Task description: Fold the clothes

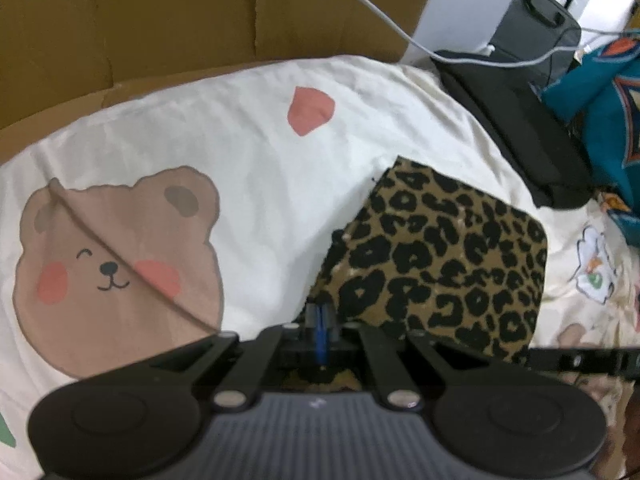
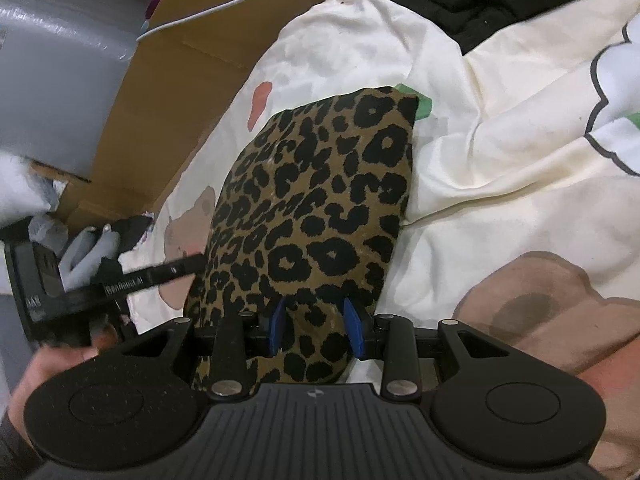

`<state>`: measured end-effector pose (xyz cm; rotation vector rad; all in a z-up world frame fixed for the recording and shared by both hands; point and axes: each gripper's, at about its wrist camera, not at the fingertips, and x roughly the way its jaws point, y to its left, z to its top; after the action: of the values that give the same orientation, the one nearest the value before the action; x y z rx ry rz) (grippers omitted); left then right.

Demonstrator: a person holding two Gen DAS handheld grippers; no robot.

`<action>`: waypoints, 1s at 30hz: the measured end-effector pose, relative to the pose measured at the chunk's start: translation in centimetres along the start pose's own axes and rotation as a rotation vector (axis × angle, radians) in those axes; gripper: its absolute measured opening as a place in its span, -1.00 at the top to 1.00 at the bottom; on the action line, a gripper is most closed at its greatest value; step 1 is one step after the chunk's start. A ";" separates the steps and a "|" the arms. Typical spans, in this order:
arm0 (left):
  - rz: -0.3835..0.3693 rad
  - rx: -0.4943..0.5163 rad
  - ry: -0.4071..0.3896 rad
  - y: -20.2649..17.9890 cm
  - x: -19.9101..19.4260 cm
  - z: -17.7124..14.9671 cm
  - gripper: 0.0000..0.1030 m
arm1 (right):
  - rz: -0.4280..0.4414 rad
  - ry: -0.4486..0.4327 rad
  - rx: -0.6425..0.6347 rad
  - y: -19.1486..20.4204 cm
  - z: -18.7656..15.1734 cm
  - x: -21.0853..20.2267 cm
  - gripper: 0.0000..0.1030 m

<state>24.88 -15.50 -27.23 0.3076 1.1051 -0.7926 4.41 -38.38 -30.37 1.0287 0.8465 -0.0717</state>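
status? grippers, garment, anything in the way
Left gripper shut at leopard-print garment edge. Right gripper part open over it. Garment folded on bedsheet. Nothing in the way.

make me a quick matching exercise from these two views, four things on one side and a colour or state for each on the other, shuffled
Things:
1. left gripper
2. right gripper
3. folded garment
4. cable

Colour or state:
A. leopard print
B. white
C. jaws apart
D. jaws shut together

Pairs: 1-D, 2-C, 3-A, 4-B
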 end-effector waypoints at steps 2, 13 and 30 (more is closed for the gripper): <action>0.002 0.007 0.001 0.0 0.2 -0.1 0.99 | -0.001 -0.005 0.017 -0.4 0.2 0.2 0.33; 0.013 0.046 0.007 -0.2 0.4 -0.3 0.98 | 0.067 -0.027 0.187 -3.5 1.1 1.3 0.10; 0.039 0.081 0.007 -0.8 0.6 -0.4 0.98 | 0.170 -0.001 0.208 -3.9 0.8 1.4 0.06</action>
<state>24.16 -16.04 -27.83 0.3985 1.0720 -0.8035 4.18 -40.63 -33.92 1.2923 0.7589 -0.0156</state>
